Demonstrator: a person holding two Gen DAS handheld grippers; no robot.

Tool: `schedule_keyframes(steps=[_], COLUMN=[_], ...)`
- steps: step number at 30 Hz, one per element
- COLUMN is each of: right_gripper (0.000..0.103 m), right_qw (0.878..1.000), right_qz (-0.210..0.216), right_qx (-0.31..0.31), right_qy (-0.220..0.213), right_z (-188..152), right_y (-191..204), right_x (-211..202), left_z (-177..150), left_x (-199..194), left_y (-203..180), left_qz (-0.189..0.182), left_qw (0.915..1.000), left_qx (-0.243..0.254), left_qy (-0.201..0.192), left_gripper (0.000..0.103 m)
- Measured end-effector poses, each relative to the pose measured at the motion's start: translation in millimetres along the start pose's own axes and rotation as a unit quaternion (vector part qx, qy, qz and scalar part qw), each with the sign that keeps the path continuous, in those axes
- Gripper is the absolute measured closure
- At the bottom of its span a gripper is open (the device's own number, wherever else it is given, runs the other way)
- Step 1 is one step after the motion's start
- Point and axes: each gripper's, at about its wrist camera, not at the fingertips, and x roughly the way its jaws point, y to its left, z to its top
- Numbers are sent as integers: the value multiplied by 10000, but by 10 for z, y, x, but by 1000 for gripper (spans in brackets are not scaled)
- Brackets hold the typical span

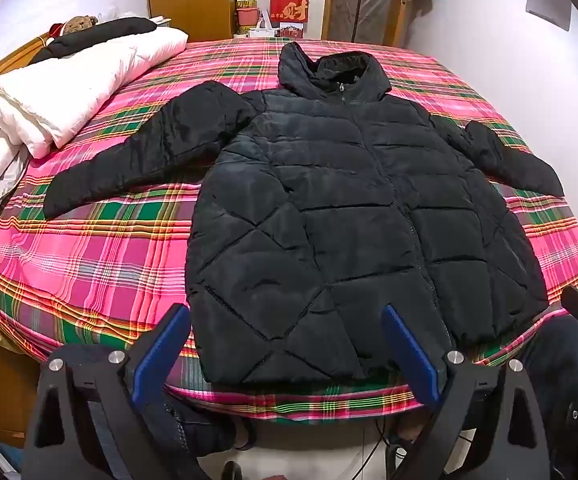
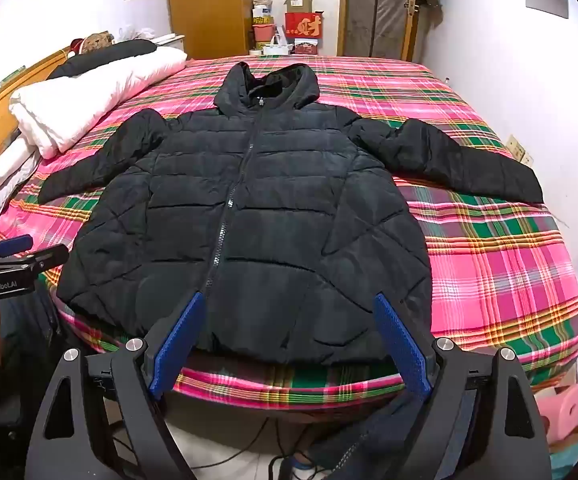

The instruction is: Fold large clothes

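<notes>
Left wrist view: a black puffer jacket (image 1: 353,208) lies flat, front up and zipped, on a bed with a pink and green plaid sheet (image 1: 101,256), hood far, hem at the near edge, sleeves spread left and right. The left gripper (image 1: 287,350) hangs over the hem, released, gripping nothing. A folded white quilt (image 1: 77,88) lies far left

Right wrist view: the right gripper (image 2: 287,340) hovers above the hem, jaws spread wide, empty
</notes>
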Motion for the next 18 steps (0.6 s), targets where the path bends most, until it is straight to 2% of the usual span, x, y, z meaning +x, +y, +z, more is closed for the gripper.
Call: schedule_keyframes(steps=[11,18], right_gripper=[17,17], right_qw=[10000,10000], right_qz=[-1,-9], right_qx=[-5,-10], right_qy=[5,15], right_z=[6,4], right_y=[5,10], right_x=[-4,1], left_z=[116,50], left_x=[-13,-52], left_y=[-2,-19], left_qz=[-35,-33], left_qw=[10000,10000], left_qx=[-17,-19], left_qy=[-3,-65], left_gripper=[6,6])
